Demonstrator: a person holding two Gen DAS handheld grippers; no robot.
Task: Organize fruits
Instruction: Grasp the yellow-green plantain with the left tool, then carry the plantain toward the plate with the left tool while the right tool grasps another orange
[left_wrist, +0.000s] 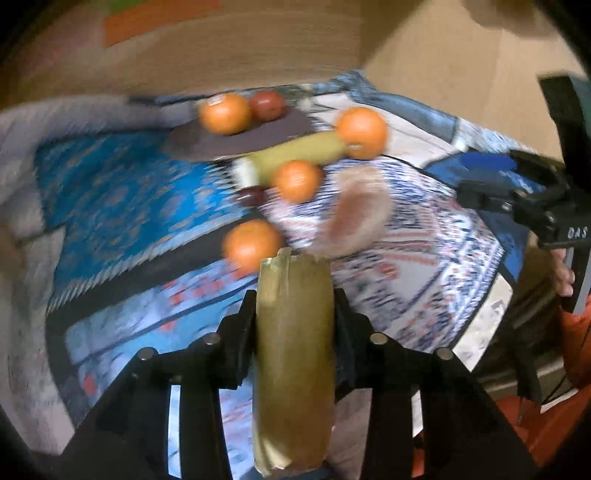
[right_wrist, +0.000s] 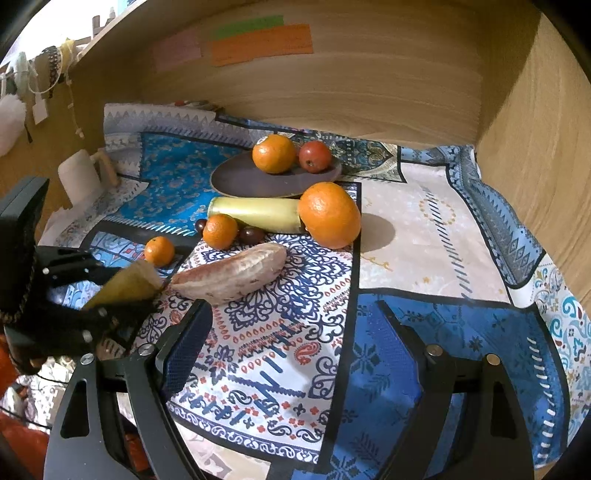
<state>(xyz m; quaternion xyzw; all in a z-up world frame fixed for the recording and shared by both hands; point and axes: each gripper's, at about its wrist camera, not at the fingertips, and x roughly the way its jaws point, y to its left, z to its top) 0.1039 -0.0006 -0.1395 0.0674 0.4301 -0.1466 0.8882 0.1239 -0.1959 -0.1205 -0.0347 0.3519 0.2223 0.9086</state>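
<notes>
Left gripper (left_wrist: 295, 321) clamped on a yellow-green banana piece (left_wrist: 293, 354), pads pressing both flanks, cut end poking out past the fingertips, lifted clear of the cloth at the near left. Right gripper (right_wrist: 291, 332) spread wide with nothing between the blue pads, hovering over the patterned cloth (right_wrist: 424, 229) at the near right.

Just beyond, a sweet potato (right_wrist: 232, 273) lying on its side; behind it two small tangerines (right_wrist: 220, 231), two dark grape-like fruits, a second banana piece (right_wrist: 255, 214) and a big orange (right_wrist: 329, 215) touching that piece's right end. Farthest back, a dark plate (right_wrist: 243, 181) carrying an orange (right_wrist: 273, 153) and a red apple-like fruit (right_wrist: 314, 156).

Banana likely light, soft, easily bruised: best gripped gently across the middle, as now. Oranges probably firm, round, apt to roll, needing a wide grasp at the equator. Grapes small and squashable.

Cloth wrinkled and likely to slide on the counter. Wooden panels closing in behind and on the right, coloured notes stuck to the back panel, a white roll at the far left.
</notes>
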